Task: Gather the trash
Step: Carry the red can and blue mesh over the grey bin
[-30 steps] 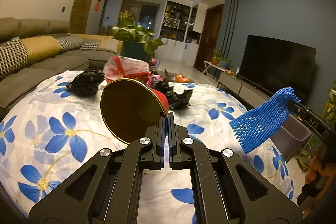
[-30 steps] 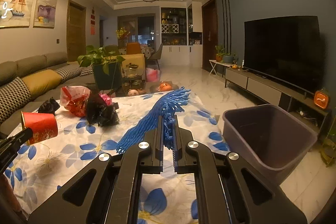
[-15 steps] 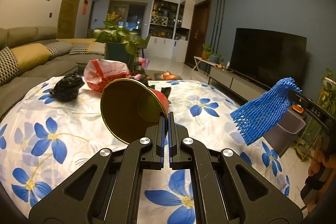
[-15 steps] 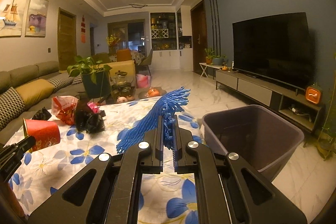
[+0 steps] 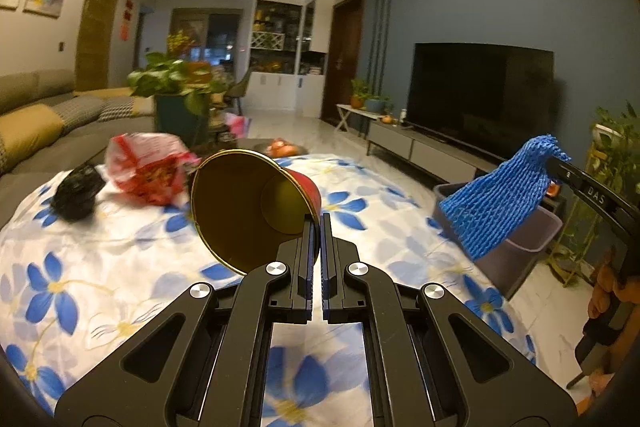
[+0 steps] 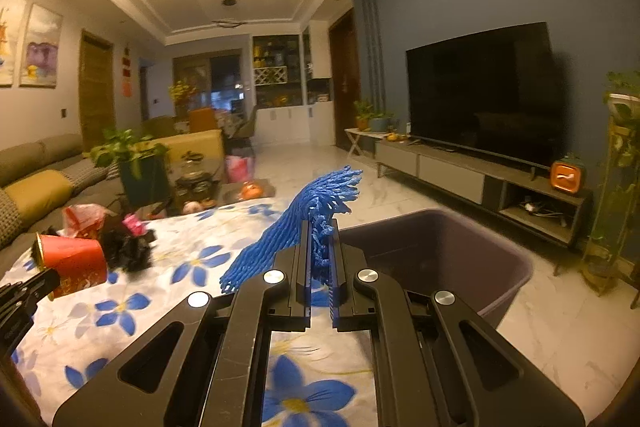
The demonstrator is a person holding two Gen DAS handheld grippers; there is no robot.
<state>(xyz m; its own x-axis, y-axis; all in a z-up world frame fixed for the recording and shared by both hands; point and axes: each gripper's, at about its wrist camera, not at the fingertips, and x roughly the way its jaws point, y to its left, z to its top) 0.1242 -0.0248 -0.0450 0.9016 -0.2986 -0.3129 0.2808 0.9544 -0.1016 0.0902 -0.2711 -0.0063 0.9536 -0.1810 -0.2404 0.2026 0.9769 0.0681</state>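
My left gripper (image 5: 316, 223) is shut on the rim of a red paper cup (image 5: 248, 207) with a gold inside, held above the flowered table; the cup also shows in the right wrist view (image 6: 74, 261). My right gripper (image 6: 322, 231) is shut on a blue foam net (image 6: 296, 227), held at the table's right edge beside the grey bin (image 6: 444, 251). In the left wrist view the net (image 5: 500, 203) hangs in front of the bin (image 5: 524, 247).
On the table (image 5: 120, 267) lie a red-white plastic bag (image 5: 148, 163) and a crumpled black bag (image 5: 78, 191). Another black bag with a pink scrap (image 6: 128, 245) lies mid-table. A sofa (image 5: 36, 123), a potted plant (image 5: 176, 99) and a TV stand (image 6: 480, 183) surround the table.
Both grippers have moved right toward the bin with their loads. The bin now sits closer, just past the right gripper's tips.
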